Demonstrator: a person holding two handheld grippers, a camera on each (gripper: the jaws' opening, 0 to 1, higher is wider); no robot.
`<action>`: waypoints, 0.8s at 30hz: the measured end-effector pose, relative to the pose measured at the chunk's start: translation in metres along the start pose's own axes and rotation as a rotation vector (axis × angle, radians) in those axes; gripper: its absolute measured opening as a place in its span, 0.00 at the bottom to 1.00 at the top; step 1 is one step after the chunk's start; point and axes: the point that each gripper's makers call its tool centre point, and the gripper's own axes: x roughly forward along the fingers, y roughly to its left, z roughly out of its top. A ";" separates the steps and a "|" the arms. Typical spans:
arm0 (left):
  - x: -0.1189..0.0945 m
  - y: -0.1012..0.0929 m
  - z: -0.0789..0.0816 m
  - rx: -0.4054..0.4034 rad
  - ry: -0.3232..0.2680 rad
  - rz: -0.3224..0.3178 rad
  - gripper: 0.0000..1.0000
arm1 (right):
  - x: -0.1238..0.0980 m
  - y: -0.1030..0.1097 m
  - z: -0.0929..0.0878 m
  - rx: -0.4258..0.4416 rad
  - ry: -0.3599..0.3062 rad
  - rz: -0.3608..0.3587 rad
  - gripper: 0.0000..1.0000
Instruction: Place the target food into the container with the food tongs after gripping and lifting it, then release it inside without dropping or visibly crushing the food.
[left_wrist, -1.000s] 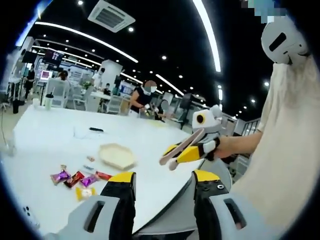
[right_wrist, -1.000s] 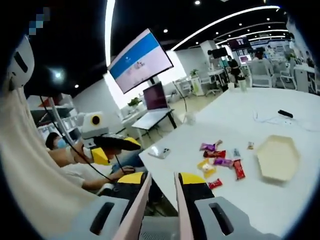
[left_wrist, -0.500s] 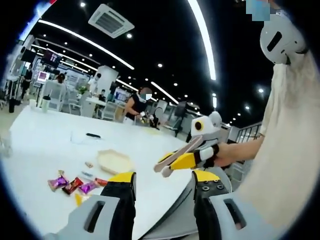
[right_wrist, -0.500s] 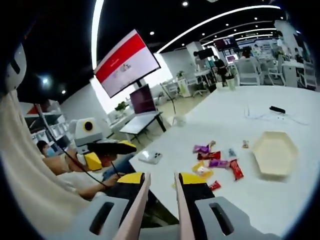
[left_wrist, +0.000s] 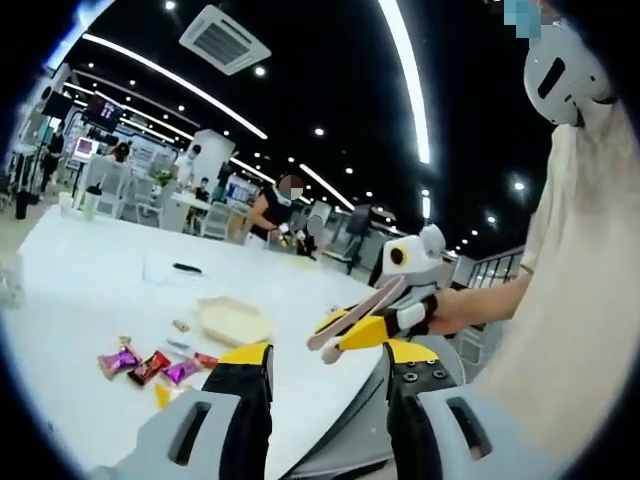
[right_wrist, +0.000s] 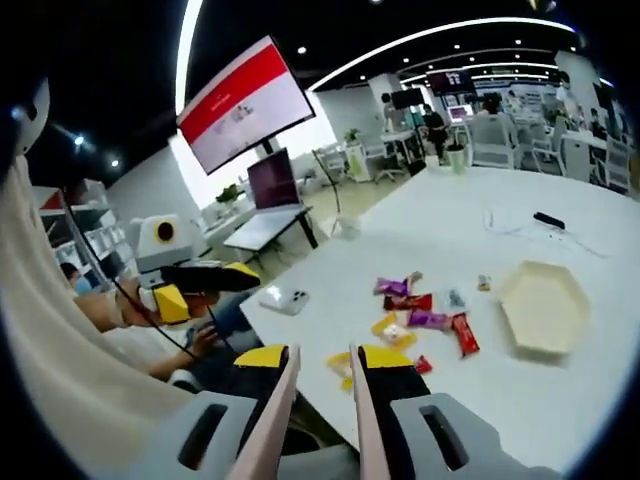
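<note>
Candies in bright wrappers (left_wrist: 150, 365) lie scattered on the left of a large white table (left_wrist: 90, 290) in the left gripper view, purple and red ones in a loose row with a yellow one nearest the camera. Just beyond them, further in on the table, sits a pale hexagonal tray (left_wrist: 232, 320), nothing in it, close to the candies but not touching them. At the bottom of this view the left gripper (left_wrist: 328, 365) rises with its black and yellow jaws set wide apart, holding nothing. To the right, the right gripper (left_wrist: 372, 322) floats off the table edge, clamped around cream-coloured food tongs (left_wrist: 352, 315). The tong tips sit close together with nothing between them; how wide the gap is cannot be told.

In the right gripper view, the two tong arms run up from the bottom almost parallel, and the candies lie ahead with the tray to their right.

Risks, judged from this layout: the wrappers look slick and lie flat, so tongs may skid off or pinch only a twisted end, letting the candy drop in transit. Neighbouring candies may be nudged. Squeezing hard could crush one.
</note>
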 end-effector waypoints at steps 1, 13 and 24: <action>-0.001 0.000 -0.001 0.000 0.000 0.000 0.43 | 0.002 -0.001 0.000 -0.001 0.003 0.000 0.27; -0.008 0.008 -0.021 0.025 0.053 0.030 0.44 | 0.031 -0.006 -0.003 -0.010 0.030 0.011 0.26; -0.025 0.030 -0.037 0.030 0.096 0.099 0.45 | 0.043 -0.012 -0.009 0.009 0.058 0.012 0.27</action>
